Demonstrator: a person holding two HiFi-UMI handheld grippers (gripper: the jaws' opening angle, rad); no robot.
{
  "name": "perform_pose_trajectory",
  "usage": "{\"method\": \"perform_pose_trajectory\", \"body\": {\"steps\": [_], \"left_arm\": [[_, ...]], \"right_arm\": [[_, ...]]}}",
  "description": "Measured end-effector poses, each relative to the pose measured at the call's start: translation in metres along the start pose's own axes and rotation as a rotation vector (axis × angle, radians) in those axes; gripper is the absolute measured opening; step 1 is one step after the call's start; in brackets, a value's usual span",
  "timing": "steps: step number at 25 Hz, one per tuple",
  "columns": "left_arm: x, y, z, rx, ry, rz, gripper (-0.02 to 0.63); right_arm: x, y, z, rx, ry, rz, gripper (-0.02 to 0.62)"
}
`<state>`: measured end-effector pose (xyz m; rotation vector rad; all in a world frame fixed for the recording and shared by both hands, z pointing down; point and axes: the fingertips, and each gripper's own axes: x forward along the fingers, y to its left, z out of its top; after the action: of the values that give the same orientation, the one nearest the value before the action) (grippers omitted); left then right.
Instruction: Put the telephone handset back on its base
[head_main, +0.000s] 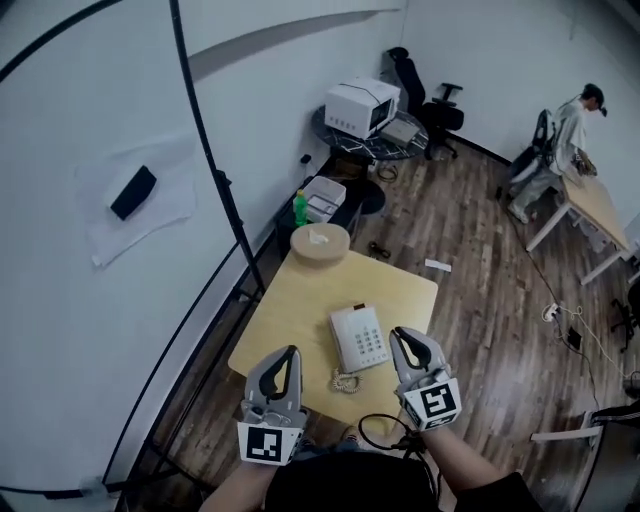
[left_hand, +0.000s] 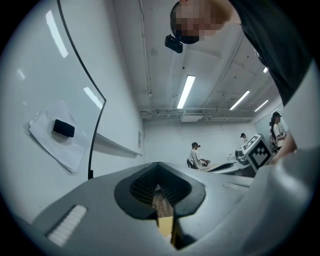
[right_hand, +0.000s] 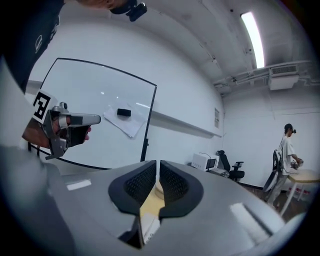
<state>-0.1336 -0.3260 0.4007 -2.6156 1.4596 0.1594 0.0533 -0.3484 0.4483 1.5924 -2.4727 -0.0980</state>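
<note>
A white telephone (head_main: 360, 338) with a keypad lies in the middle of the light wooden table (head_main: 290, 315). Its handset appears to lie along the left side of the base, and the coiled cord (head_main: 345, 381) curls at its near end. Both grippers are held up off the table, pointing out into the room. My left gripper (head_main: 291, 352) (left_hand: 158, 186) hangs near the table's near edge, shut with nothing in it. My right gripper (head_main: 399, 334) (right_hand: 157, 167) is just right of the telephone, its jaws a thin slit apart and empty.
A round beige box (head_main: 320, 243) sits at the table's far edge, with a green bottle (head_main: 299, 207) beyond it. A whiteboard on a black stand (head_main: 225, 195) runs along the left. A person (head_main: 570, 135) works at a desk far right. Cables (head_main: 570, 335) lie on the floor.
</note>
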Motion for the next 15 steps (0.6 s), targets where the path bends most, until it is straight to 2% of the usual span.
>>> {"method": "perform_pose_trajectory", "body": {"steps": [4, 8, 15], "left_arm": [[-0.001, -0.011, 0.015, 0.016, -0.005, -0.014, 0.0], [0.001, -0.016, 0.032, 0.041, -0.074, -0.018, 0.0], [0.0, -0.023, 0.037, 0.038, -0.087, -0.019, 0.0]], "right_arm": [[-0.022, 0.002, 0.022, 0.032, -0.082, -0.019, 0.028], [-0.033, 0.003, 0.032, 0.067, -0.115, -0.03, 0.023], [-0.045, 0.002, 0.023, 0.095, -0.096, -0.047, 0.009]]}}
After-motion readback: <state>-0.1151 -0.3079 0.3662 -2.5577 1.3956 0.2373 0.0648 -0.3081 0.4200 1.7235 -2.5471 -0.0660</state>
